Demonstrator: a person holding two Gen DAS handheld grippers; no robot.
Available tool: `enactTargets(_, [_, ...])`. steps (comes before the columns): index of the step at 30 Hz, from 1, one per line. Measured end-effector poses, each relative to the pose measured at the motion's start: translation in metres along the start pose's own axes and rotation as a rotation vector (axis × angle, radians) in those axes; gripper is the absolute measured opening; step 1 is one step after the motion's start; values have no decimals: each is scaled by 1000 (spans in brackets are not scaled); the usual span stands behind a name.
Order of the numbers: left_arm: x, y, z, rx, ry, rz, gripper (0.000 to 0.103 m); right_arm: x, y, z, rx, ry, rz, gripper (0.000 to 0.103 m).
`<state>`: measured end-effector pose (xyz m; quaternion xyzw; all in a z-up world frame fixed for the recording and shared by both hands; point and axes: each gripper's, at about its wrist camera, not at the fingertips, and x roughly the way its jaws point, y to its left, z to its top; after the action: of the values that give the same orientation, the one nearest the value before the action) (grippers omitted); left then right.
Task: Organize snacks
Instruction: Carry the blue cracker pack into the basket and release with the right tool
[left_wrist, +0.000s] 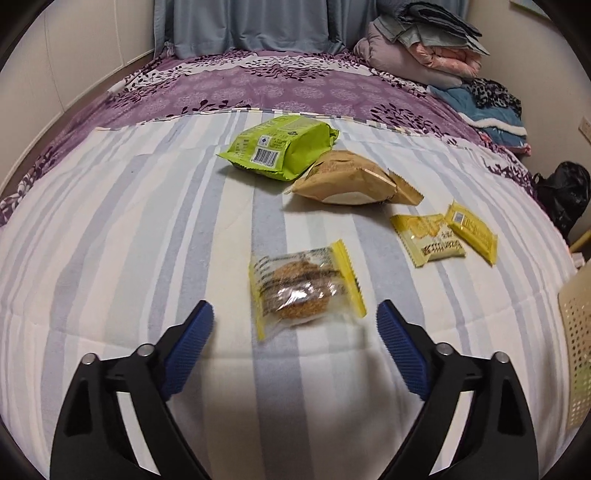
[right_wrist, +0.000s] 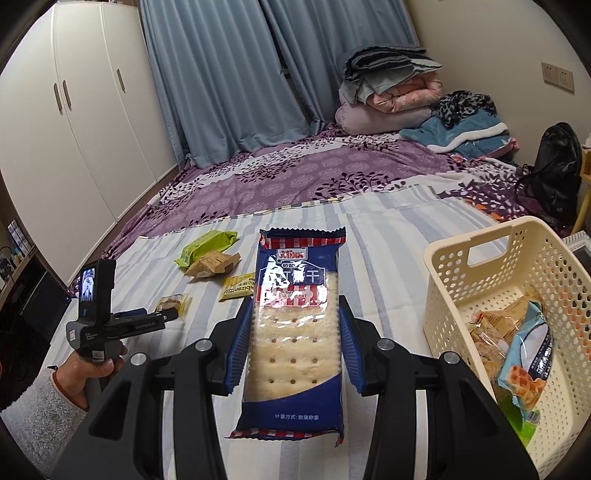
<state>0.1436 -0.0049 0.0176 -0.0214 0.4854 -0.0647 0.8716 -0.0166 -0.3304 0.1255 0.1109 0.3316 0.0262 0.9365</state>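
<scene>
Blue pads of the right gripper (right_wrist: 291, 343) are clamping a soda cracker pack (right_wrist: 295, 332) beside the cream basket (right_wrist: 458, 295); the left gripper (left_wrist: 295, 321) is gaping, empty, over a clear-wrapped cake (left_wrist: 304, 291) mid-bed.

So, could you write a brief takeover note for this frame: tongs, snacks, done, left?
Left tongs: open, over the clear-wrapped cookie, not gripping.
Right tongs: shut on the blue cracker pack, held beside the basket.
Done: a few packets already in the basket.
Left: drop the crackers in, then the cookie, green bag, brown bag and two yellow packets on the bed.
</scene>
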Motion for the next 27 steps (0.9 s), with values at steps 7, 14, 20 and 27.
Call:
enactTargets(7, [20,-7,10,-12,10,48,81,-5,-4,-1,10,-9,-14,44])
enactTargets(14, [19,-3,10,-29,21,49,54,-21,-21,-1,51,-40,-53,44])
enactTargets(20, [7,-8,6,-17,7,43,53,-37,-43,0,89,-79,-102,44])
enactTargets(27, [-19,-29,9,19,-30,12,53,-58,-76,-6,146,-118,-183,44])
